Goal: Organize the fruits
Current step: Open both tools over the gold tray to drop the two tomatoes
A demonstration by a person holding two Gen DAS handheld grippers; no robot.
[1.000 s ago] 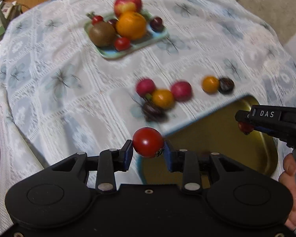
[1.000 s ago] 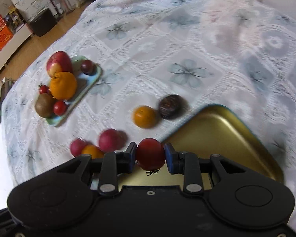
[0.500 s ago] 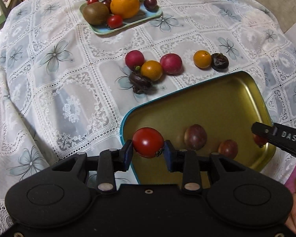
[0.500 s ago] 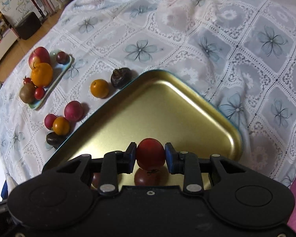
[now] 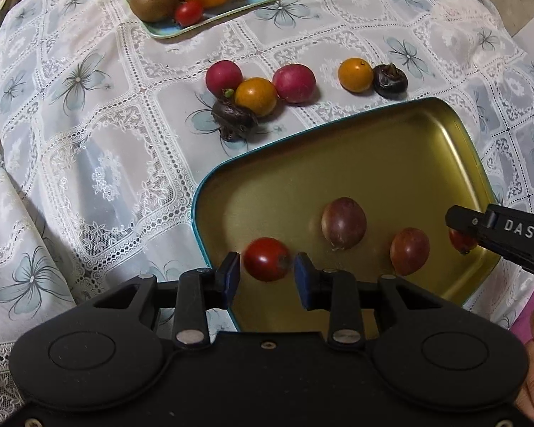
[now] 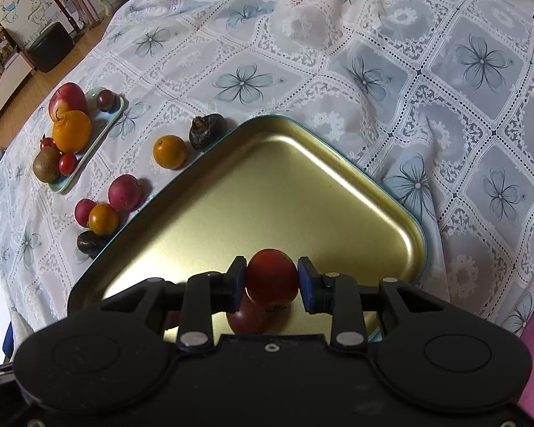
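A lace tablecloth [image 5: 99, 163] is covering the table. The left gripper [image 5: 267, 275] is sitting with fingers parted around one red tomato [image 5: 266, 259] lying in the gold tray's [image 5: 391, 149] near corner; two plums [image 5: 344, 222] are lying beside it. The right gripper [image 6: 271, 283] is clamping another tomato [image 6: 272, 279]. Six loose fruits [image 5: 255, 96] are lining the tray's far edge.

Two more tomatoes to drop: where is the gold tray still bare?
The gold tray is bare across its far half, toward the dark fruit. The near edge is crowded: plum, second plum, tomato.
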